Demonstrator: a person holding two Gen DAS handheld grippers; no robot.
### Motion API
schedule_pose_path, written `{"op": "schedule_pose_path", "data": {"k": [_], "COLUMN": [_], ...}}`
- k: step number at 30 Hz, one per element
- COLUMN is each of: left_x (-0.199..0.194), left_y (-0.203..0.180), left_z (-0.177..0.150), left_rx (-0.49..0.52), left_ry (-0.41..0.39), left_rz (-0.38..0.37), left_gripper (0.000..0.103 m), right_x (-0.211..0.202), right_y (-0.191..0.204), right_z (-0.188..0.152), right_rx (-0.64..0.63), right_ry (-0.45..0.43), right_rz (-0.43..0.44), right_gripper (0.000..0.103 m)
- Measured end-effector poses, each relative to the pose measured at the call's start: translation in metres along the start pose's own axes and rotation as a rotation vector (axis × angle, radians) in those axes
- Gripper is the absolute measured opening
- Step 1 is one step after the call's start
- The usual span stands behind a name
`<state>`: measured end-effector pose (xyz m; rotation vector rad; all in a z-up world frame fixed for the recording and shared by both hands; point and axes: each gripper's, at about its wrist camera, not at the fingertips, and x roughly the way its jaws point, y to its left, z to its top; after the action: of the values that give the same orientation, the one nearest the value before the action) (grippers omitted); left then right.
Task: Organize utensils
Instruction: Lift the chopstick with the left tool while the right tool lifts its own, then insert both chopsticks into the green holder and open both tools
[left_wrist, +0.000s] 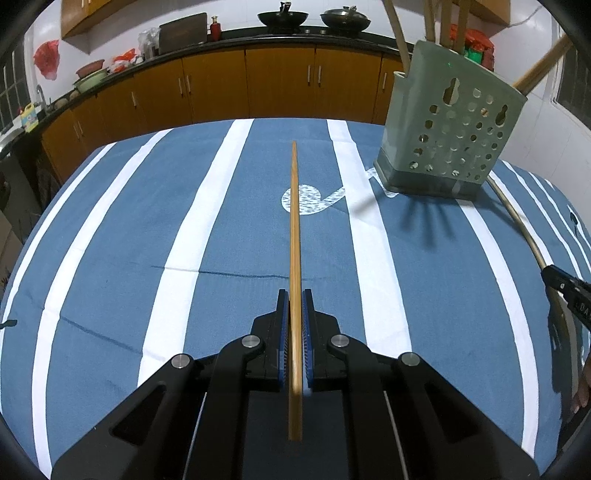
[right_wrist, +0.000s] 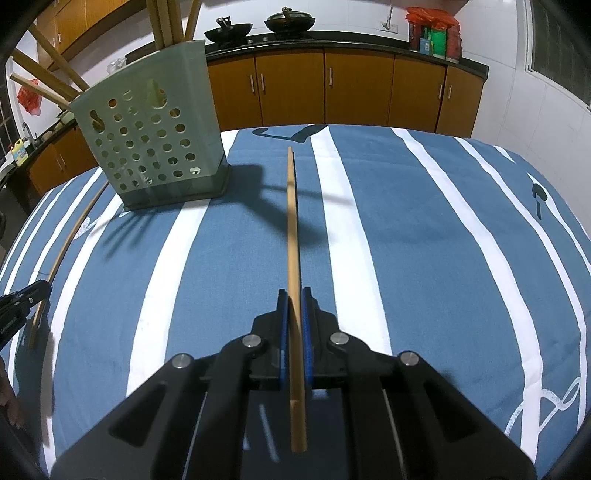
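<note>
In a home kitchen, we hold one wooden chopstick in each gripper above a table spread with a blue-and-white striped cloth (left_wrist: 110, 258). The left gripper (left_wrist: 294, 301) has its jaws nearly shut, clamped on a chopstick (left_wrist: 294, 229) that runs straight ahead between the blue pads, its back end poking out behind them. The right gripper (right_wrist: 294, 299) is likewise pinched narrow on a second chopstick (right_wrist: 291, 221), gripped toward the thicker end with the slim tip pointing forward.

Our landmark is the pale green perforated utensil holder (left_wrist: 448, 133), standing upright on the cloth. Several chopsticks already lean out of its open top. Seen from the left gripper, the holder sits ahead and to the right of the held stick; from the right gripper it stands ahead and to the left. Both held sticks hang clear of the holder, neither yet over its mouth.

We judge the chopsticks light, stiff and smooth, so a stick held at one end may pivot or slide between the pads. A hold nearer the thick end, as here, seems sound for feeding the tip downward into the holder. The holder looks light too, and a sideways knock from a stick could tip it.
</note>
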<state>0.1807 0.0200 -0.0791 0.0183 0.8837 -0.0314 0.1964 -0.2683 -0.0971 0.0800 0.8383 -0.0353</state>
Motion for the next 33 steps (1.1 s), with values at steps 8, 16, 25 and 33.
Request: {"op": "schedule_pose_path", "data": {"k": [8,16,25,33], "left_x": [-0.008,-0.053,-0.098,-0.136], "left_y": [0.006,0.012,0.017,0.011], "left_z": [0.005,0.035,0.065,0.089], "left_rx": [-0.010,-0.035,-0.058,-0.043], "left_ry": [0.002,-0.148,-0.282,-0.388], "left_rz": [-0.018,-0.053,-0.099,-0.153], "left_gripper": [0.007,0.007,0.007,0.007], "right_x": [-0.016,-0.064,-0.099,-0.143], "right_y": [-0.005,-0.013,-0.009,-0.004], "right_z": [0.005,0.032,0.056,0.081], "right_rx": [0.014,0.044,0.037,0.029], "right_ry": [-0.040,-0.192,-0.306,-0.429], "right_rz": [-0.001,0.011,0.031,0.088], "right_gripper": [0.008,0.008,0.008,0.008]}}
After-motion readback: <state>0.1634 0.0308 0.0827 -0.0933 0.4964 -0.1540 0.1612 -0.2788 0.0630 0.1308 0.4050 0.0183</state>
